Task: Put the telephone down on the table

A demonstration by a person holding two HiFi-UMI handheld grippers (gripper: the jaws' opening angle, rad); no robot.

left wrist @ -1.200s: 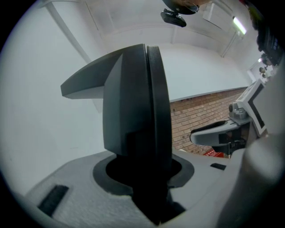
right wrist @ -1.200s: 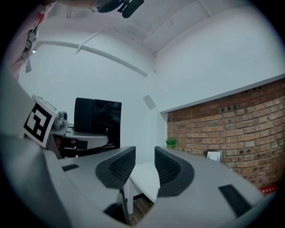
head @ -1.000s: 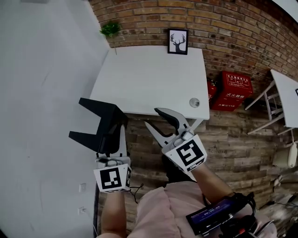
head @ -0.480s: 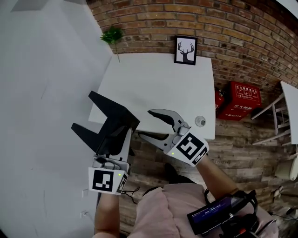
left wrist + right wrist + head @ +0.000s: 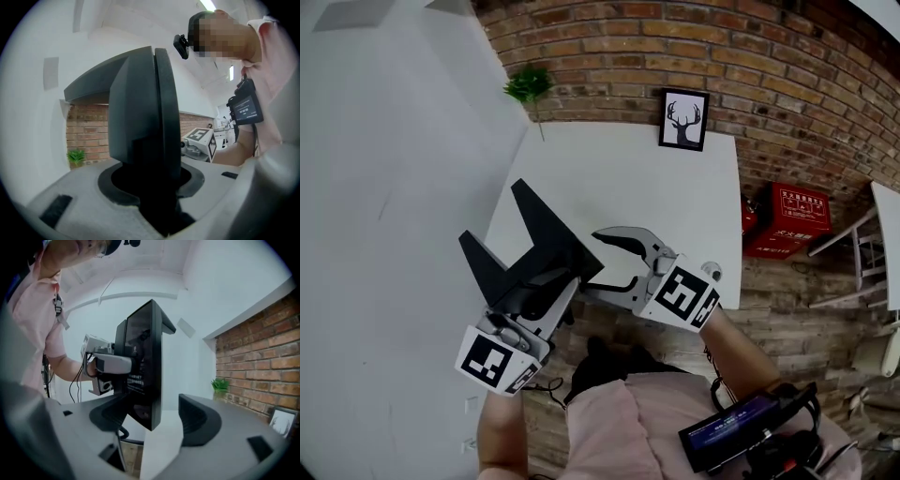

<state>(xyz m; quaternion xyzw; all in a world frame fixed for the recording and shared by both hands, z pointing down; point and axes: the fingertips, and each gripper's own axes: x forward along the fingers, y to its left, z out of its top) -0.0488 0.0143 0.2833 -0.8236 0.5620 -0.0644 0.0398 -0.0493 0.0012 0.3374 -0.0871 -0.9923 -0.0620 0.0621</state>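
The telephone (image 5: 539,251) is a black, angular desk set held in the air at the near edge of the white table (image 5: 628,183). My left gripper (image 5: 551,289) is shut on its lower part, and in the left gripper view the telephone (image 5: 145,126) fills the space between the jaws. My right gripper (image 5: 598,261) is just right of it with its jaws opening. In the right gripper view the telephone's (image 5: 143,362) lower corner hangs between the spread pads (image 5: 199,420), with a clear gap on the right side. The left gripper (image 5: 110,363) shows there clamped on the set.
A framed deer picture (image 5: 683,120) and a small green plant (image 5: 528,86) stand at the table's far edge against the brick wall. A small round object (image 5: 709,272) lies near the table's front right corner. Red boxes (image 5: 789,217) sit on the floor to the right.
Both grippers have moved closer to the table's near edge. The telephone has swung round in the left gripper. The right gripper's jaws have spread wider and come up beside the set.
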